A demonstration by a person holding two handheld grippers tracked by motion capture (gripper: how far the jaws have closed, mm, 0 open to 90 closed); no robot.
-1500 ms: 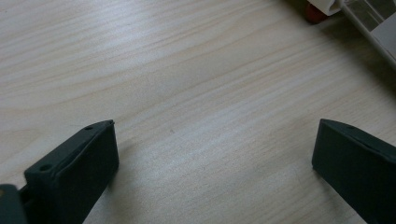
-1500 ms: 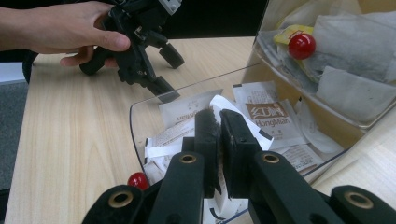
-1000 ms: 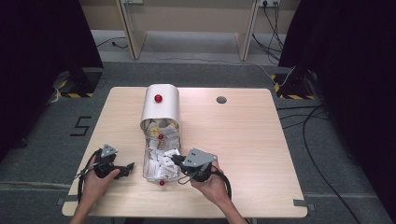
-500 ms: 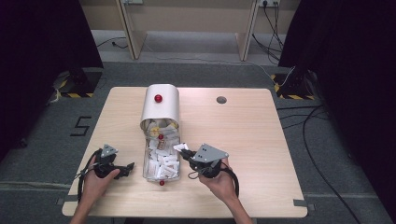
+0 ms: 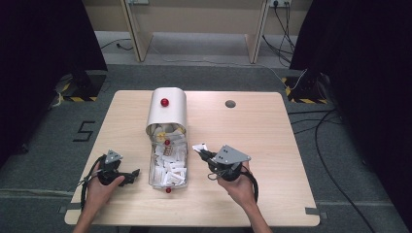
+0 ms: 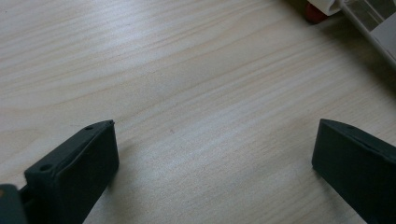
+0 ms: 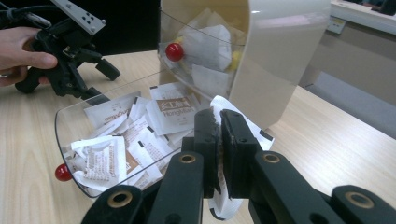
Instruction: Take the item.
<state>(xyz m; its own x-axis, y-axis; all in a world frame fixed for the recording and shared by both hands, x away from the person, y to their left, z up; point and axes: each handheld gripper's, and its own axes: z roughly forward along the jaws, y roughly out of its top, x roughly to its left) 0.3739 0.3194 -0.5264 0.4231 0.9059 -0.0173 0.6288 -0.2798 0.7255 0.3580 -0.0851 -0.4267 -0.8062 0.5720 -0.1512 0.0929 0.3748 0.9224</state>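
Pale wooden table [image 5: 272, 141] carries a cream sachet dispenser [image 5: 167, 109] at left-centre. Just right of its clear tray [image 5: 151, 170], the right gripper [image 5: 200, 148] pinches a white sachet [image 7: 243, 119]. Near-left, the left gripper [image 5: 133, 174] rests wide open, empty.

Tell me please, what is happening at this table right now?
A person works at a wooden table with a gripper in each hand. The right gripper is shut on a white packet, held just beside a beige box whose clear lid lies open with many packets spilled on it. The left gripper rests open on the table, near the lid, holding nothing.
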